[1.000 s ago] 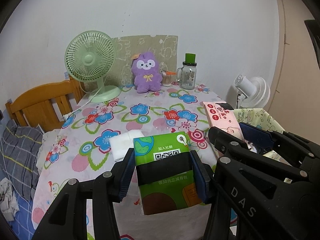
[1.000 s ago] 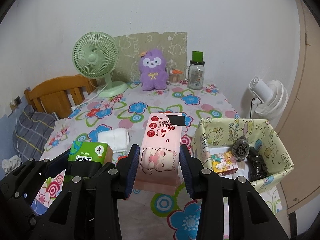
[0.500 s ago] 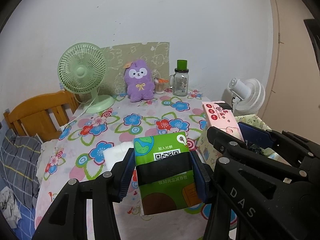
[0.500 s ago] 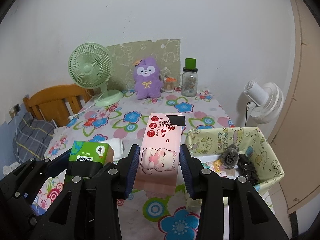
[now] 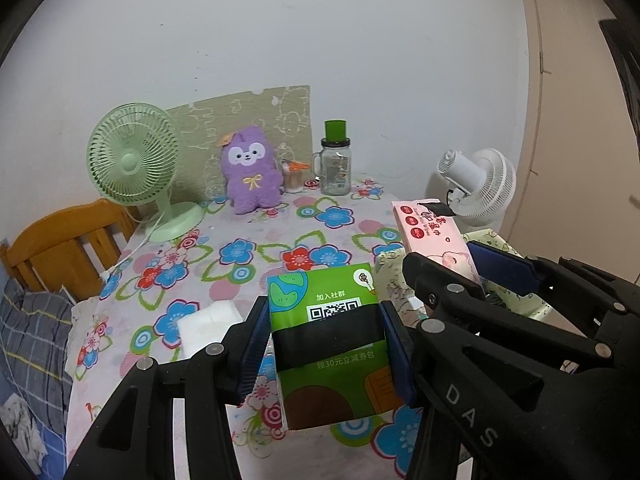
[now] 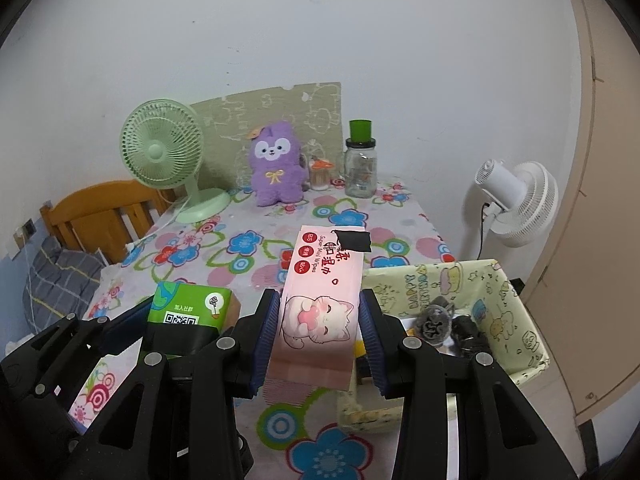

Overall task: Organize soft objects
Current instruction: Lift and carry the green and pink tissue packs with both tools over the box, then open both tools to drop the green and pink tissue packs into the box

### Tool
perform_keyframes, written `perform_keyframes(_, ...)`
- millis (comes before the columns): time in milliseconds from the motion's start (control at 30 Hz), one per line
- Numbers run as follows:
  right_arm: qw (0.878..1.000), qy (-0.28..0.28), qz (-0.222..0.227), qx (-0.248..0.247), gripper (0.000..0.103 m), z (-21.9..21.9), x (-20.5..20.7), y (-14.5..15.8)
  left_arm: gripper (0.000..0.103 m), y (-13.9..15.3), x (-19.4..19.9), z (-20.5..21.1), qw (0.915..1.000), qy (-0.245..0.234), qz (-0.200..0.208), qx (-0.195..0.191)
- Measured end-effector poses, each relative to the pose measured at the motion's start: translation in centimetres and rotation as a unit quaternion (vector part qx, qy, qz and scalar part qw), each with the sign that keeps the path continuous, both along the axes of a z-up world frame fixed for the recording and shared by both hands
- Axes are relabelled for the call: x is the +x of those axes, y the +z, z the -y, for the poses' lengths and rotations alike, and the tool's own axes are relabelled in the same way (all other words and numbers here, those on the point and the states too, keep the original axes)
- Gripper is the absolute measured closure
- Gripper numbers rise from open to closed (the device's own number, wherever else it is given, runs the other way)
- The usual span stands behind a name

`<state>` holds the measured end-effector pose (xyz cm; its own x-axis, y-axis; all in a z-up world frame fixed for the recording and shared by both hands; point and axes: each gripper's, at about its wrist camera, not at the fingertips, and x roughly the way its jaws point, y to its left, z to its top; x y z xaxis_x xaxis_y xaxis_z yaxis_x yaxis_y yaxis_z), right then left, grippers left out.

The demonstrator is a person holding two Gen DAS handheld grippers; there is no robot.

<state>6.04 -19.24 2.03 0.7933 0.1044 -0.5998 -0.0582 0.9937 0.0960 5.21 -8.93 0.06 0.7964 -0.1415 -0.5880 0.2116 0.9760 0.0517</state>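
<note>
Gripping a green tissue pack (image 5: 328,340) above the flowered worktop (image 5: 240,256), the left gripper (image 5: 325,350) has its jaws clenched on the pack's sides. Beside it, the right gripper (image 6: 319,334) clamps a pink wipes pack (image 6: 320,304), raised just left of the yellow fabric bin (image 6: 504,308).

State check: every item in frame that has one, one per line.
left gripper: shut on green tissue pack, off the table
right gripper: shut on pink wipes pack, off the table
patterned fabric bin: open, holds dark items
glass jar: upright, green lid on
purple plush: upright by the backboard
white folded cloth: flat on tablecloth
</note>
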Motion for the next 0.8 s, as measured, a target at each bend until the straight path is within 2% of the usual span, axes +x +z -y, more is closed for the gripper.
perform_keyframes(800, 0.999, -0.046, -0.017, 0.009, 0.06, 7.3, 2.4, -1.9, 0.048, -1.4, 3.2, 7.2, 0.9986, -0.047, -0.018, 0.017)
